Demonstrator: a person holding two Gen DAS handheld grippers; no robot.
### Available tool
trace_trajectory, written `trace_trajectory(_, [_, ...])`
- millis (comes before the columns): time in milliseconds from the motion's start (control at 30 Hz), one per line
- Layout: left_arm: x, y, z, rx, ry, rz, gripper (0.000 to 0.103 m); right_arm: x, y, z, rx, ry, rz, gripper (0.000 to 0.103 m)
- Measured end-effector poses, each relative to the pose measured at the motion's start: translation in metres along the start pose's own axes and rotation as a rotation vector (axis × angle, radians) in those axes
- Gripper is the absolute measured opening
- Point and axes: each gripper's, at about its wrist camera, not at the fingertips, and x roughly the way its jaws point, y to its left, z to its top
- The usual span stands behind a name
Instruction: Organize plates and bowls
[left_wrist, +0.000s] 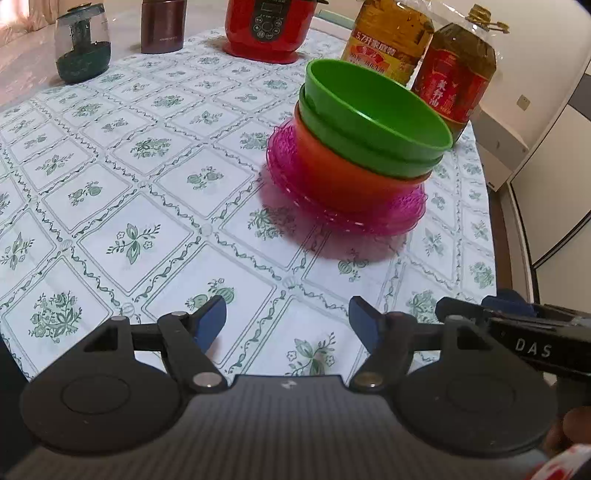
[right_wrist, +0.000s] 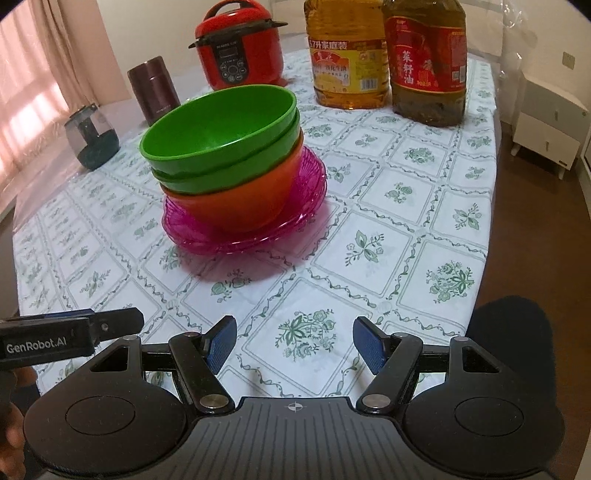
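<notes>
Looking down both grippers, we see what appears to be the end of the sorting: two green bowls (right_wrist: 221, 129) sit nested in an orange bowl (right_wrist: 240, 199), which rests on a pile of translucent pink plates (right_wrist: 258, 236), all in one stack on the tablecloth (right_wrist: 406, 221). We hold the left gripper (left_wrist: 288, 325) with its blue pads spread and nothing between them, low over the near edge of the table, and the right gripper (right_wrist: 294, 341) likewise spread and empty just beside it; each one's tip shows at the edge of the other's view. The stack stands well ahead of both, toward the middle of the table, a little to the right of our left gripper and a little to the left of our right one, so it lies roughly between their lines of aim. Behind it, near the far edge, stand a red rice cooker (right_wrist: 236, 48), two oil bottles (right_wrist: 388, 55), a brown canister (right_wrist: 153, 90) and a glass jar (right_wrist: 92, 136). We judge that little remains; the top bowl tilts slightly, so any next move calls for a light nudge to seat it level, or simply withdrawing both tools.
</notes>
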Motion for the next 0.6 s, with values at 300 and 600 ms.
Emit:
trace_trajectory(300, [0.0018,-0.0008,-0.0002,0.002,-0.005,0.039,0.071,-0.0001,0.0012,0.0013,-0.004,-0.010,-0.002,0.070])
trace_trajectory(600, [-0.0033,-0.0047,0.0003,0.008,-0.021,0.034,0.072,-0.0013,0.0052,0.0016,-0.020,-0.014,0.008,0.070])
